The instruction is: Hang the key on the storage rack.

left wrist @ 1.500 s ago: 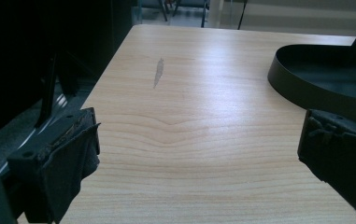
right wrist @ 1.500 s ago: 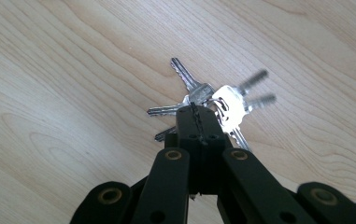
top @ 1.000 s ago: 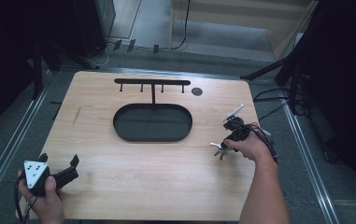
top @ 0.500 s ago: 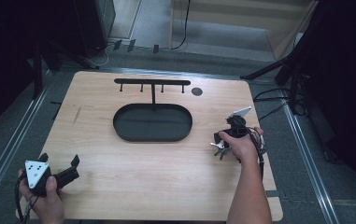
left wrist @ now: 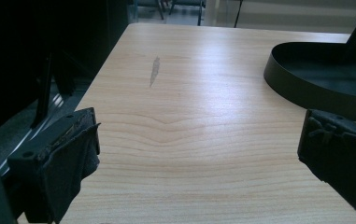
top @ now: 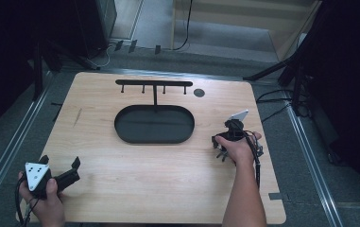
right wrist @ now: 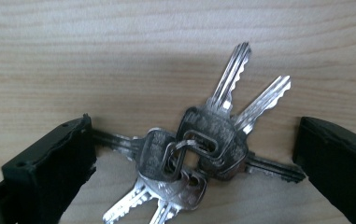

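A bunch of several silver keys (right wrist: 199, 144) on a ring lies flat on the wooden table (top: 168, 175), seen in the high view under my right hand (top: 221, 154). My right gripper (right wrist: 196, 140) points straight down over the keys (top: 229, 146). Its jaws have just been opening and stand wide, one on each side of the bunch, with neither pad pressing on it. My left gripper (top: 60, 163) rests low at the table's front left corner. It is open, with bare wood between its pads (left wrist: 199, 140).
A black oval tray (top: 121, 127) sits in the middle of the table, also seen from the left gripper (left wrist: 306, 88). Behind it rises a black rack with several pegs (top: 154, 84). A dark round hole (top: 199, 92) lies at the back right. Cables trail off the right edge.
My right gripper has sunk a little toward the keys and its jaws have spread wider. The forearm has swung in toward the bottom of the view. The left gripper has stayed put.
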`<control>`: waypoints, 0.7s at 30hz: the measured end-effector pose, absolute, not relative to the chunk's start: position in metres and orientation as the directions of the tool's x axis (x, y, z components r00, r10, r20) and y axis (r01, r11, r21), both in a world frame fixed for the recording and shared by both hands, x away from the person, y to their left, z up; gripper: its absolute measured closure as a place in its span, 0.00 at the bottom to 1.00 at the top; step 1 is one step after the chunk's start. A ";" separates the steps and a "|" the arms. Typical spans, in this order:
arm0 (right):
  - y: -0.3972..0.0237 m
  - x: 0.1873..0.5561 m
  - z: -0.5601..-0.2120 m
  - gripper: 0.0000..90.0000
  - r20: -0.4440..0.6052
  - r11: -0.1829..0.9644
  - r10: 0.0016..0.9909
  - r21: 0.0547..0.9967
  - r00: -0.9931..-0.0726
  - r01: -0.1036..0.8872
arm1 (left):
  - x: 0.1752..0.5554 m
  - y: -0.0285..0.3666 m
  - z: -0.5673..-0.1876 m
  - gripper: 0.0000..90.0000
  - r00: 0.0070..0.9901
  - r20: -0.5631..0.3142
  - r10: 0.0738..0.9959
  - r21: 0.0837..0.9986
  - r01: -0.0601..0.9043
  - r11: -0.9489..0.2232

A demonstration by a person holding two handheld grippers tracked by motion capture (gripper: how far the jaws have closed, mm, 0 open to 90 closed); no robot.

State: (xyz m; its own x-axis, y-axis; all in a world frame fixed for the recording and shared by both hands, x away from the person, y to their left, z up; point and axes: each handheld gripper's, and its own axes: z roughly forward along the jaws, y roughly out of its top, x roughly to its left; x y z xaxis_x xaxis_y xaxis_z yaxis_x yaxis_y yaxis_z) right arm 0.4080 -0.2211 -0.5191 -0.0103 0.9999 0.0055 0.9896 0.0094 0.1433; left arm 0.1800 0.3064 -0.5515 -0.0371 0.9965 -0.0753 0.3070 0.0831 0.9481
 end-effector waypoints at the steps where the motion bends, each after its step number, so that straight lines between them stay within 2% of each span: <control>1: -0.221 0.408 -0.519 0.00 0.003 0.011 1.000 0.134 -0.011 0.991 | 0.180 0.306 -0.552 0.00 -0.037 -0.075 0.996 0.948 0.307 0.083; 3: -0.220 0.406 -0.519 0.00 -0.002 0.029 1.000 0.106 -0.029 0.994 | 0.180 0.306 -0.552 0.00 -0.037 -0.075 0.996 0.948 0.307 0.083; 4: -0.219 0.404 -0.519 0.02 -0.017 0.074 0.997 0.082 -0.072 0.994 | 0.180 0.306 -0.552 0.00 -0.038 -0.077 0.996 0.948 0.306 0.085; 6: -0.220 0.404 -0.518 0.05 -0.019 0.068 0.998 0.083 -0.067 0.994 | 0.180 0.307 -0.552 0.00 -0.038 -0.078 0.996 0.948 0.306 0.085; 7: -0.222 0.403 -0.517 0.10 -0.016 0.063 0.998 0.088 -0.061 0.994 | 0.180 0.307 -0.552 0.00 -0.038 -0.078 0.996 0.948 0.306 0.086; 11: -0.231 0.397 -0.506 0.49 -0.016 0.060 0.998 0.106 -0.059 0.993 | 0.180 0.307 -0.552 0.00 -0.038 -0.078 0.996 0.948 0.306 0.086; 12: -0.231 0.397 -0.506 0.49 -0.016 0.060 0.998 0.106 -0.059 0.993 | 0.180 0.307 -0.552 0.00 -0.038 -0.079 0.996 0.948 0.307 0.087; 13: -0.234 0.395 -0.505 0.56 -0.014 0.076 0.997 0.094 -0.075 0.993 | 0.180 0.307 -0.552 0.00 -0.036 -0.081 0.996 0.947 0.307 0.088; 14: -0.234 0.395 -0.505 0.56 -0.014 0.076 0.997 0.094 -0.075 0.993 | 0.180 0.307 -0.552 0.00 -0.036 -0.081 0.996 0.947 0.307 0.088; 16: -0.236 0.392 -0.504 0.70 -0.020 0.094 0.996 0.086 -0.092 0.992 | 0.180 0.306 -0.552 0.00 -0.036 -0.081 0.996 0.948 0.307 0.088; 17: -0.238 0.392 -0.503 0.71 -0.011 0.096 0.995 0.089 -0.095 0.991 | 0.180 0.307 -0.552 0.00 -0.035 -0.082 0.996 0.947 0.308 0.089; 19: -0.243 0.390 -0.497 0.97 0.031 0.112 0.993 0.131 -0.116 0.985 | 0.180 0.307 -0.552 0.00 -0.034 -0.084 0.996 0.947 0.307 0.090; 21: -0.244 0.389 -0.496 0.97 0.018 0.122 0.992 0.130 -0.125 0.984 | 0.180 0.307 -0.552 0.00 -0.035 -0.084 0.996 0.947 0.307 0.090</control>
